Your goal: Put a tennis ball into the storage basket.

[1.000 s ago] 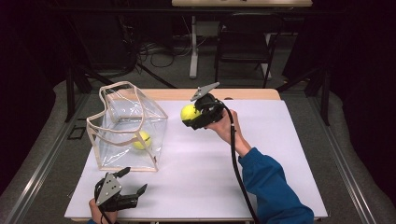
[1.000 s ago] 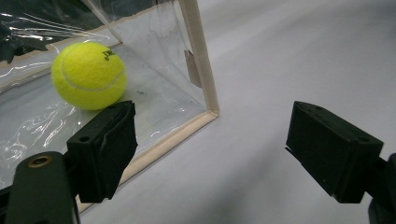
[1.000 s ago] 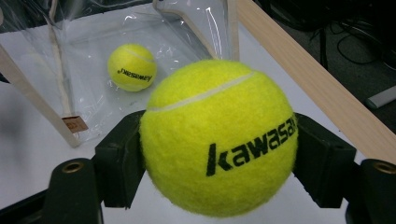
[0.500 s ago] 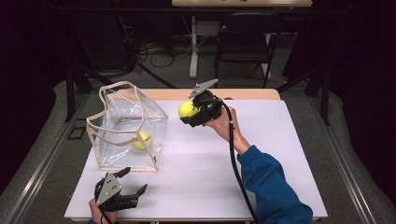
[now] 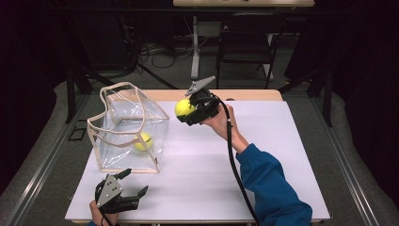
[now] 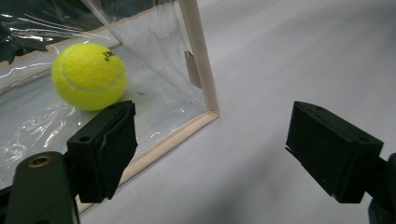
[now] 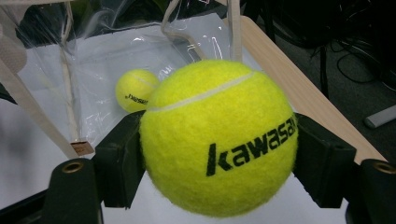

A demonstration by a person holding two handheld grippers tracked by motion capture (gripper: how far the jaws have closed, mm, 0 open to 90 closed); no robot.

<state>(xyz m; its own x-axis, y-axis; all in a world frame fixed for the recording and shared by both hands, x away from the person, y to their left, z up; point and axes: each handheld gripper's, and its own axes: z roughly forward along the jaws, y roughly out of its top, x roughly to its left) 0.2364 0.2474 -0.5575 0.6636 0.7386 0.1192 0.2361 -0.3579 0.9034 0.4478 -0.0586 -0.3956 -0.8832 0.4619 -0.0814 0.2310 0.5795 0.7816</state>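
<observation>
1. High view. A clear bag (image 5: 127, 129) with cream trim and handles stood open on the white table (image 5: 282, 155), serving as landmark. 1 tennis ball (image 5: 142, 141) already lay inside the bag, on its floor. The right gripper (image 5: 184, 109) was held above the table just to the right of the bag's mouth and higher than its rim, its jaws clamped on a second tennis ball (image 5: 184, 108). The left gripper (image 5: 133, 183) rested low on the table in front of the bag, near its front right corner, jaws spread and holding nothing.

2. Left gripper view. The left gripper (image 6: 215, 144) showed both jaws wide apart with bare table between them. The bag's trimmed corner (image 6: 205, 100) stood just beyond the jaws, apart from them, and the ball inside the bag (image 6: 88, 76) sat behind the clear wall.

3. Right gripper view. The right gripper (image 7: 219, 144) pinched the held ball (image 7: 219, 140), printed "kawasaki", at both sides. Beyond it stood the bag (image 7: 70, 84) with the other ball (image 7: 135, 89) within.

4. Progress, as judged. 1 ball appeared stowed; the second was lifted and near the opening but not yet over it. Remaining: carry it above the mouth, lower it and release.
</observation>
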